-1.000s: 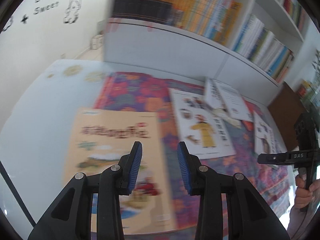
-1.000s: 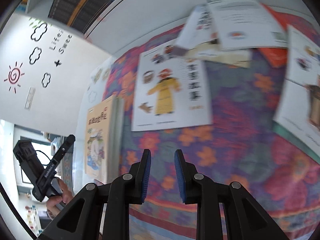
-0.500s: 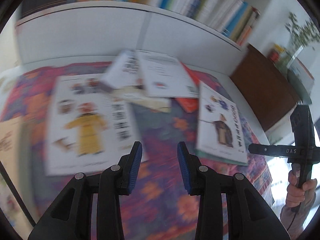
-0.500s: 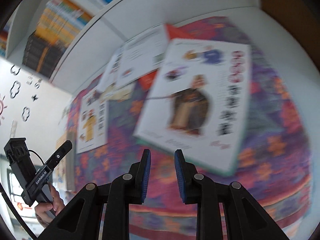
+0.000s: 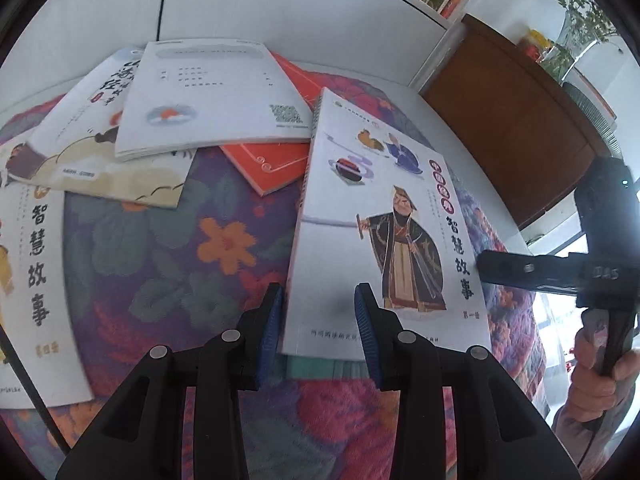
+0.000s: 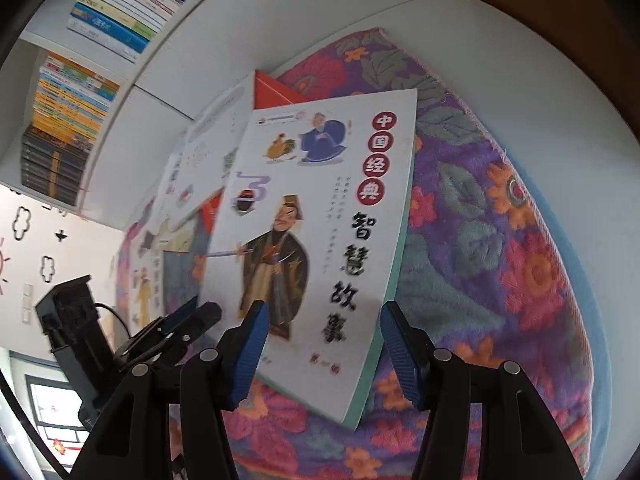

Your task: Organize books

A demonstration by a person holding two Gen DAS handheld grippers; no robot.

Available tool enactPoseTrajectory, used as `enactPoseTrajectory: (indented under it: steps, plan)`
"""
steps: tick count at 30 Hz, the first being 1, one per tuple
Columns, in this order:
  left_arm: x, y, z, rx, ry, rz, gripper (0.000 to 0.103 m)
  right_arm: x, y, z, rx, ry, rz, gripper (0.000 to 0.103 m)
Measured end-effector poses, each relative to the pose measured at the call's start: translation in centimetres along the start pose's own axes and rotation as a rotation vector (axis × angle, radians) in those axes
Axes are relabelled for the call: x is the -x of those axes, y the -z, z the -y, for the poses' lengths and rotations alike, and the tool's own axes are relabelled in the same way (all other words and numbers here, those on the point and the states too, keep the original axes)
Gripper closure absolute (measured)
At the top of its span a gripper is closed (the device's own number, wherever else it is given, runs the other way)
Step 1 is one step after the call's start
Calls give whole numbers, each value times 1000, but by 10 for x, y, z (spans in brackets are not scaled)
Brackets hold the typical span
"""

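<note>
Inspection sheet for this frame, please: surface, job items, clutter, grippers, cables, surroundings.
Surface: floral cloth over a white table.
Job's things: robed-figure book lies flat nearest both grippers; white back-cover book rests on an orange book and a beige book.
Clutter: nothing seen.
Grippers: left gripper open, empty; right gripper open, its jaws just widened, nothing gripped.
Cables: thin black lead at the left edge.
Surroundings: filled bookshelf, brown cabinet.
</note>
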State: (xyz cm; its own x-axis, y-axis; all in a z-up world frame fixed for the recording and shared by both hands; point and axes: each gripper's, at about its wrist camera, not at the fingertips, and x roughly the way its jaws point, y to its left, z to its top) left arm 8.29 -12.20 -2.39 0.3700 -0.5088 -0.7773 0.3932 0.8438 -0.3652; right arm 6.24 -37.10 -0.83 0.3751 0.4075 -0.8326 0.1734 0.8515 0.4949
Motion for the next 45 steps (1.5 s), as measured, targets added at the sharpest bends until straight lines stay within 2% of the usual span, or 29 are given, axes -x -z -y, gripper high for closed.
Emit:
enactPoseTrajectory:
  steps: [2,4,10,13,20,25,27,31,38,45]
  plan:
    - [0,-3,2,-16,-14,7,69,-6,-3,2,6,30,4,47]
    - [-3,-5,6,-30,-22,5,67,-13,-5,6,-6,18,-6,45]
    - [-5,-5,14,-80,-42,9,66,3,-9,8,-49,-6,76,45]
    - [-5,-6,12,-70,-28,6,66,0,-10,6,-29,-8,39,44]
    - [-3,-4,14,-85,-40,5,66,-5,-6,-6,-5,54,51,40]
    - [0,-5,14,-90,-73,6,66,-11,-2,-23,54,115,53,27]
    - [4,-5,12,-95,-92,9,66,-15,1,-31,79,130,43,27]
    - [14,-5,6,-84,-78,-5,66,-23,6,-43,124,144,25,25]
    - [37,15,-2,-71,-94,-28,66,-25,17,-51,112,62,-31,25]
    - [74,70,-19,-22,-86,-98,66,-29,43,-69,123,-12,-82,25]
